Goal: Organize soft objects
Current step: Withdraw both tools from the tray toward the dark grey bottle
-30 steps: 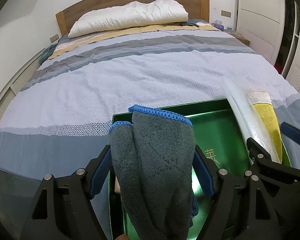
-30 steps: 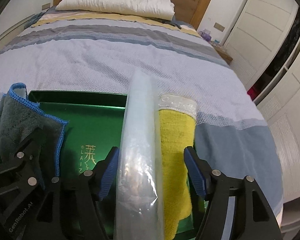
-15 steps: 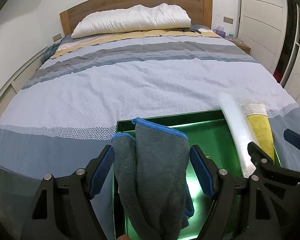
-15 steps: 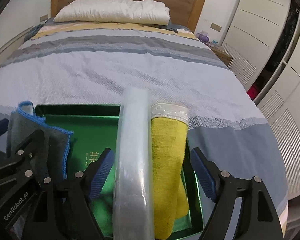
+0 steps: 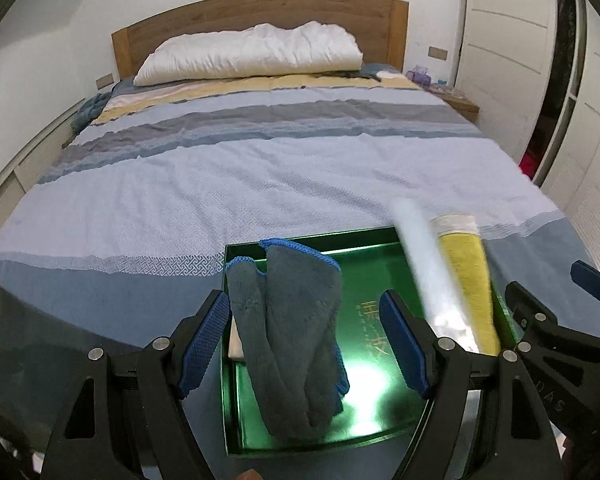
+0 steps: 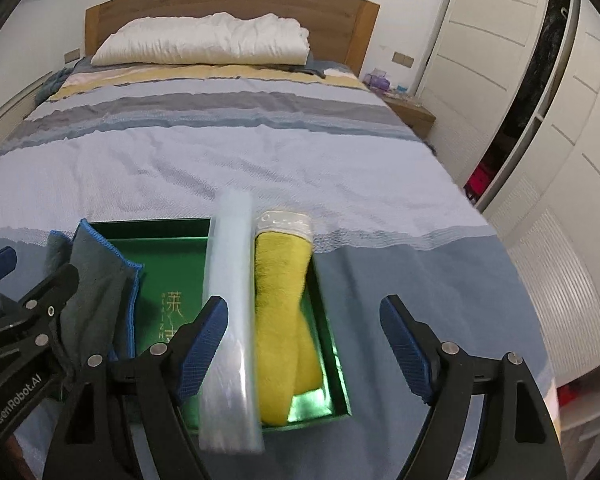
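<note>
My left hand-held gripper (image 5: 306,336) is spread wide, blue pads clear of the grey microfibre cloth with blue stitched edge (image 5: 296,332), which lies in the left part of the shallow green metallic tray (image 5: 374,312) at lower centre of frame. My right hand-held gripper (image 6: 304,342) is also spread, holding nothing; between its fingers lie the clear plastic-wrapped roll (image 6: 230,320) and the folded yellow towel (image 6: 284,316), side by side in the tray's right part. The tray sits on the striped blue-grey bed cover (image 6: 228,160).
</note>
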The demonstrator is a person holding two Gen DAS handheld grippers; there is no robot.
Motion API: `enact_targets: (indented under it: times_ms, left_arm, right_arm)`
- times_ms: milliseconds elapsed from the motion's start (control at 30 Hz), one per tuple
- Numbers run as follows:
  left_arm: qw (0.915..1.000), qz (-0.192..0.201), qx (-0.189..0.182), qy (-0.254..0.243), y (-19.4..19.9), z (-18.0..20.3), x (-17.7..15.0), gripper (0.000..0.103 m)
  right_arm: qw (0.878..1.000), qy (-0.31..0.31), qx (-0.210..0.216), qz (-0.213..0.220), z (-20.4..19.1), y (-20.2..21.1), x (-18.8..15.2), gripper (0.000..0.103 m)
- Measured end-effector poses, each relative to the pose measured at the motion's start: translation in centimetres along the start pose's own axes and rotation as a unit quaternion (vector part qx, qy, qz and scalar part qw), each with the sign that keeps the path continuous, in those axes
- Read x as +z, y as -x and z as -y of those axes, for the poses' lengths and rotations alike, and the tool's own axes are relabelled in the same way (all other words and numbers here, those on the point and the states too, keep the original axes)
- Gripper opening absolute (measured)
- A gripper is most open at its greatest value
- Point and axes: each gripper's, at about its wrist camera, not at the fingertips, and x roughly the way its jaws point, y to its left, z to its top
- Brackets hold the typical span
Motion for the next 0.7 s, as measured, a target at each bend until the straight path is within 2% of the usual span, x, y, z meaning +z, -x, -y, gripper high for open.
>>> enact_targets:
  times_ms: [133,267,467,600,700]
  left_arm:
    - [0.9999,0.006,-0.012,-0.001,2.4,0.1,-0.1,0.073]
    - [0.9991,0.011,-0.04,0.004,5.7,-0.4,-1.1,0.073]
    - [0.9947,0.017,-0.099,-0.019,11.7,-1.1,-4.9,0.072]
    - [0.9915,0.022,-0.122,-0.038,14.9,-2.6,-7.4,0.073]
    - [0.9892,0.023,-0.133,-0.058,17.1,-4.5,-9.7,0.077]
  right_arm:
    - [1.0,-0.003,-0.004,0.009,0.4,2.5,-0.2,0.079]
    - [1.0,-0.014,-0.009,0.019,0.9,5.7,-1.4,0.079]
    - [0.999,-0.038,-0.003,0.038,1.2,11.6,-4.7,0.084]
    - [0.998,-0.044,0.001,0.054,0.6,15.8,-7.3,0.084]
    - [0.997,-0.041,0.008,0.067,-0.7,19.4,-9.8,0.084]
